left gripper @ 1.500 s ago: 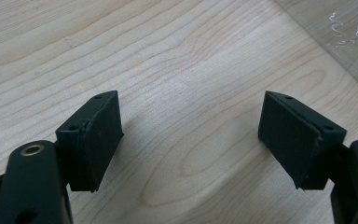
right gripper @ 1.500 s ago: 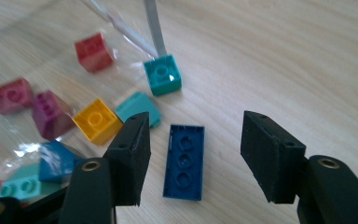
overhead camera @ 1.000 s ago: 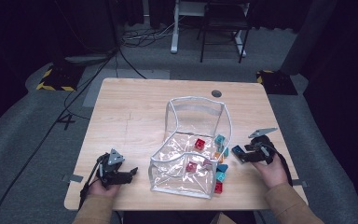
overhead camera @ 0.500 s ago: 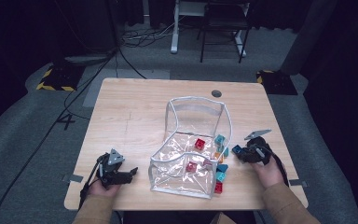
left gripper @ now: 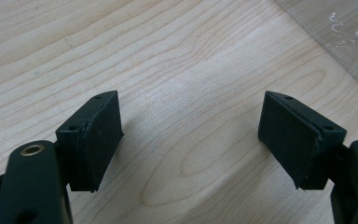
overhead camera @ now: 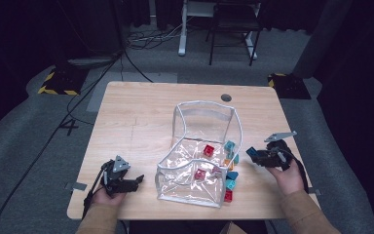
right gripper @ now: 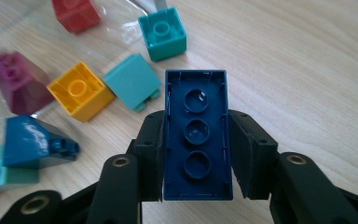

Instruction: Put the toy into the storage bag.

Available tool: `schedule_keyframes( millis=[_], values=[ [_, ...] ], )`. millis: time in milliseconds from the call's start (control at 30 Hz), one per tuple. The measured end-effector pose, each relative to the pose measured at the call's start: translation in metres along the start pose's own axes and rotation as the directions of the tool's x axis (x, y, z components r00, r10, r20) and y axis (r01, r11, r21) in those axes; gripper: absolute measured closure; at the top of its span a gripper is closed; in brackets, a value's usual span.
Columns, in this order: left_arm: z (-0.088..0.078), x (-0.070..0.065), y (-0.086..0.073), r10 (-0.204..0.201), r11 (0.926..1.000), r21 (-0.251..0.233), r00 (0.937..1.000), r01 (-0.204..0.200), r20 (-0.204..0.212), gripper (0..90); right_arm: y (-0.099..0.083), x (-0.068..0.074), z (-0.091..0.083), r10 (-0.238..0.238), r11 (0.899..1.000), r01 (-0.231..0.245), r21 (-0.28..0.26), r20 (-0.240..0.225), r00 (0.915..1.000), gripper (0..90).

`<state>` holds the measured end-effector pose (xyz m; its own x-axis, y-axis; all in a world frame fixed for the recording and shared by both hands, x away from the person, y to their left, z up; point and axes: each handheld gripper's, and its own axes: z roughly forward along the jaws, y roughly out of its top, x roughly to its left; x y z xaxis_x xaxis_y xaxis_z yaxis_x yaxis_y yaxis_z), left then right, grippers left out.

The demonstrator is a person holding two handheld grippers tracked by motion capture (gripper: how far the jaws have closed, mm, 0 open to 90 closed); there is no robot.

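Two black jaws of the right gripper (right gripper: 196, 154) had just closed on the long sides of a dark blue brick (right gripper: 196, 135), hollow underside up, lifting it off the table (right gripper: 307, 70), probably bound for the clear bag (overhead camera: 195, 165). Beyond lay yellow (right gripper: 80, 91) and teal bricks (right gripper: 162, 33), detail the high view lacked. The left gripper (left gripper: 191, 135) rested spread and empty.
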<state>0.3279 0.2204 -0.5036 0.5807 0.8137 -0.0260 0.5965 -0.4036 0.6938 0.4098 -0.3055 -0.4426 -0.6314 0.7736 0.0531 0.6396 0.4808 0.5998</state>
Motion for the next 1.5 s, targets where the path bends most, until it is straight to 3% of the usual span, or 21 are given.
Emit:
schedule_keyframes(
  millis=[367,567,1100,1233,1500],
  values=[
    [0.0,0.0,0.0,0.0,1.0,0.0,1.0,0.0,0.0,21.8,0.013,0.004,-0.034,-0.009,0.996,0.006,-0.084,-0.031,0.9995,58.4],
    [0.0,0.0,0.0,-0.001,1.0,0.0,1.0,0.001,0.0,21.8,0.022,0.008,-0.053,-0.014,0.99,0.007,-0.143,-0.054,0.9984,58.4],
    [0.0,0.0,0.0,0.0,1.0,0.0,1.0,0.0,0.0,21.8,0.054,0.02,-0.107,-0.053,0.961,0.02,-0.276,-0.111,0.9924,58.2],
    [0.0,0.0,0.0,-0.001,1.0,0.0,1.0,0.001,0.0,21.8,0.061,0.022,-0.122,-0.059,0.946,0.017,-0.323,-0.123,0.9907,58.3],
    [0.0,0.0,0.0,0.0,1.0,0.0,1.0,0.0,0.0,21.8,0.077,0.032,-0.138,-0.101,0.933,0.051,-0.356,-0.123,0.9873,58.3]
  ],
)
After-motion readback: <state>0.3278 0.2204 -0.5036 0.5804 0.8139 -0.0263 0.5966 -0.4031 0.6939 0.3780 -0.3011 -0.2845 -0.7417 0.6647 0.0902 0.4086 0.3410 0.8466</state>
